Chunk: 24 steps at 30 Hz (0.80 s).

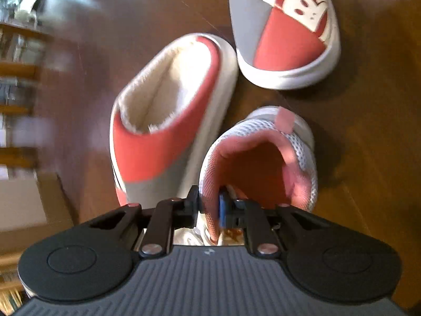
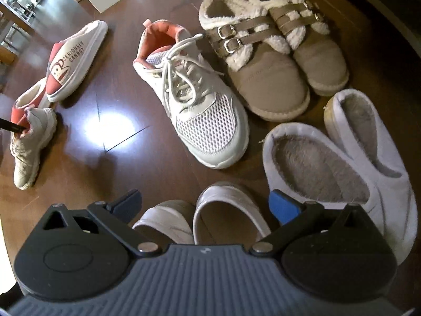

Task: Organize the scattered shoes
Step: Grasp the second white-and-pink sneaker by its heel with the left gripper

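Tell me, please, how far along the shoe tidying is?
Done: the tan fleece shoes and white slippers sit paired. In hand: the left gripper is shut on a white sneaker; its mate waits. Left: the red slippers lie askew.

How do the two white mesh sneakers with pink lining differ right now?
The white mesh sneaker gripped by the left gripper at its pink collar sits far left beside the red and grey slippers; the other white mesh sneaker stands free, next to the tan fleece-lined buckle shoes. The gripped one points a different way and looks dingier. Both share mesh uppers, white laces and pink lining.
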Available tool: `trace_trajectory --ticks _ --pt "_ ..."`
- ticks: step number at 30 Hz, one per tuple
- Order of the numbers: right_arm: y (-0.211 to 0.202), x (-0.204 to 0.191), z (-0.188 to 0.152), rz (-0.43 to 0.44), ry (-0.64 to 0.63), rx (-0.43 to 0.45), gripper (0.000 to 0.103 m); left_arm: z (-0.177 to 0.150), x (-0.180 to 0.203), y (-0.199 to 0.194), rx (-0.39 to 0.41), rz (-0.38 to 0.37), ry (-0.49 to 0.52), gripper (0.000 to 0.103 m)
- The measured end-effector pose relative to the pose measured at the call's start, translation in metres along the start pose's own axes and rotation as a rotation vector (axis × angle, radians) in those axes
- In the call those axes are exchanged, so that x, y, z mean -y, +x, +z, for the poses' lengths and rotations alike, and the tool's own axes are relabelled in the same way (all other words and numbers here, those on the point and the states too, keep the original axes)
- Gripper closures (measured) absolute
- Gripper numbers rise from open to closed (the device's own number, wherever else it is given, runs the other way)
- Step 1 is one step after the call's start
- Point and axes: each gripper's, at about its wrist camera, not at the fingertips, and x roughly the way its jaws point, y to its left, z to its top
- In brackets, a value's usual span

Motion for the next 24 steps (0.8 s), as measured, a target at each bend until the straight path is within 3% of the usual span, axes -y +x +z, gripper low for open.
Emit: trace_trajectory --ticks 4,6,9,10,12,16,19,21,23,24 --pt "-0.013 0.003 -0.002 0.033 0.011 0.043 0.001 0.005 -0.021 -0.012 -0.143 -0.283 -0.305 0.083" --pt "-0.02 0.005 -0.004 0.049 0.016 0.063 0.001 0.006 -0.016 -0.01 -0.201 -0.478 -0.451 0.082" --pt "-0.025 0.007 -0.005 0.057 0.02 0.072 0.001 0.006 0.013 -0.004 -0.249 -0.67 -0.558 0.08" --pt "-0.025 0.008 -0.005 0.059 0.021 0.071 0.001 0.004 0.023 -0.001 -0.261 -0.716 -0.58 0.069" --pt "-0.024 0.01 -0.006 0.058 0.026 0.067 0.001 0.005 0.048 -0.002 -0.234 -0.779 -0.588 0.065" --pt "-0.019 0.008 -0.008 0.053 -0.006 0.072 0.001 0.013 0.074 -0.029 -0.08 -0.657 -0.407 0.06" --pt "-0.014 0.001 -0.01 0.049 -0.065 0.073 0.001 0.021 0.067 -0.037 -0.023 -0.655 -0.414 0.047" --pt "-0.01 -0.002 -0.011 0.051 -0.075 0.065 0.001 0.031 0.061 -0.036 0.02 -0.609 -0.425 0.039" --pt "-0.005 -0.004 -0.012 0.06 -0.08 0.052 0.001 0.04 0.068 -0.031 0.034 -0.547 -0.365 0.041" --pt "-0.003 -0.005 -0.012 0.06 -0.082 0.05 0.001 0.042 0.076 -0.026 0.037 -0.504 -0.312 0.052"
